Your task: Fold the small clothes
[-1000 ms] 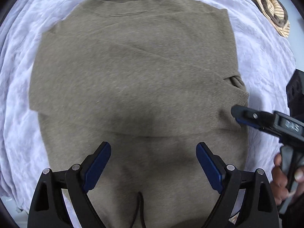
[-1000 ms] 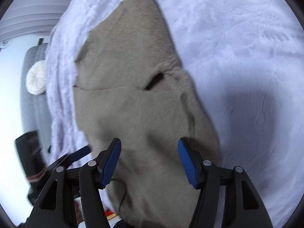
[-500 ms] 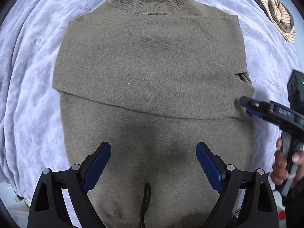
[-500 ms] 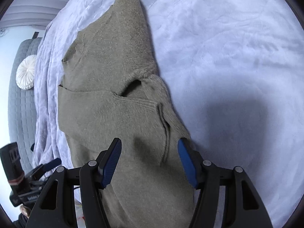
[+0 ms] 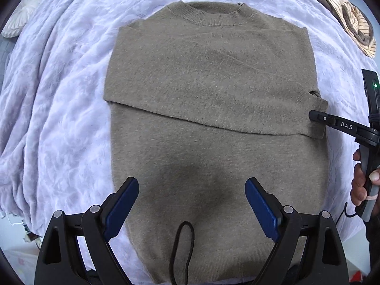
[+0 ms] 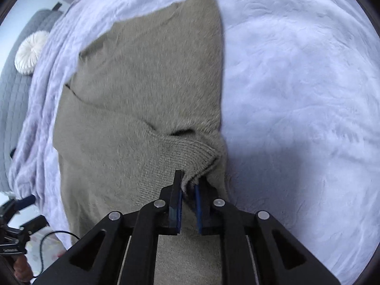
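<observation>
An olive-brown knit sweater [image 5: 213, 109] lies flat on a pale lavender blanket [image 5: 59, 95], collar away from me, with a sleeve folded across its chest. My left gripper [image 5: 192, 204] is open and empty, held above the sweater's lower part. My right gripper [image 6: 188, 185] is shut on the ribbed sleeve cuff [image 6: 190, 156] at the sweater's right edge. It also shows in the left wrist view [image 5: 315, 116], its tip at the cuff. The sweater fills the left half of the right wrist view [image 6: 142, 83].
A striped brown garment [image 5: 349, 23] lies at the blanket's far right. A white round cushion [image 6: 32, 52] rests on a grey quilted surface [image 6: 14, 109] to the left. A black cord [image 5: 182, 249] hangs by my left gripper. The blanket stretches wide on the right [image 6: 296, 95].
My left gripper has pulled back, so the whole sweater now shows. My right gripper has moved onto the sleeve cuff and shut on it; it was open before.
</observation>
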### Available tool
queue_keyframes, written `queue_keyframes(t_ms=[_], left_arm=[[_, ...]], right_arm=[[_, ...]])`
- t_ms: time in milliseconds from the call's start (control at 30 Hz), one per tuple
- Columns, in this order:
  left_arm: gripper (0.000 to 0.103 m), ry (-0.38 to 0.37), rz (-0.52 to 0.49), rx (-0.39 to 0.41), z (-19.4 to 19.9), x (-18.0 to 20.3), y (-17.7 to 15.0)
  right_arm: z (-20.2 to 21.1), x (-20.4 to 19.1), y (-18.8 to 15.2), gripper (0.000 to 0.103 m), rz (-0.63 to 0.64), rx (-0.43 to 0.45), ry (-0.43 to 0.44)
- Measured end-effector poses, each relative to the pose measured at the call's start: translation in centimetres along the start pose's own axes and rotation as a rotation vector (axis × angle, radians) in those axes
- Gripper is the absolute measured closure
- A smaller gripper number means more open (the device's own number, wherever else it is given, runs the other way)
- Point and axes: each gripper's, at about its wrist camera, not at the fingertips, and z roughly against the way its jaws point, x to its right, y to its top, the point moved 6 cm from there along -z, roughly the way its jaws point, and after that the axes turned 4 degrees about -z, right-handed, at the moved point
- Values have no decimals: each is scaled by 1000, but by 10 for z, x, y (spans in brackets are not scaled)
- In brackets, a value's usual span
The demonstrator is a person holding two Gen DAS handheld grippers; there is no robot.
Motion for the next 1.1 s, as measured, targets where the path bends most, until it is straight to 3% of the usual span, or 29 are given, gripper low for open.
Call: queue_keyframes(t_ms=[100,167,200,267,367,600,700,767,833,867,1000,1100], left_arm=[[11,27,-18,43,9,3,-5],[11,51,-32,82,17,0,-9],[11,60,-38,92,18,0,-10],[11,93,-53,108,18,-4,-13],[11,121,-85,110,10,-10,-11],[11,90,-137,-30,-55,-1,-15],[11,91,-249,-91,-88,17,-47],[11,92,-335,-128,-110,24,-81],[7,80,-384,-115,-119,22,-116],[0,79,-388,-95,-119,17,-127],[0,-31,-323,-80,-111,-20,-171],[0,-45,-278,-71,-98,-54,-193]], right_arm=[[24,8,-6,72,-47,64,-32],[43,13,-15,38,-66,133,-97],[51,8,-19,35,-46,175,-118],[59,-14,-27,35,46,230,-160],[47,-55,-39,35,189,223,-206],[-29,-98,-79,35,212,0,-312],[-44,-100,-122,36,235,-87,-345],[-47,-99,-154,35,307,-91,-436],[-43,-97,-180,34,346,-85,-481],[-41,-94,-190,33,345,-90,-488],[-26,-72,-229,29,254,-97,-476],[-13,-63,-243,28,191,-93,-462]])
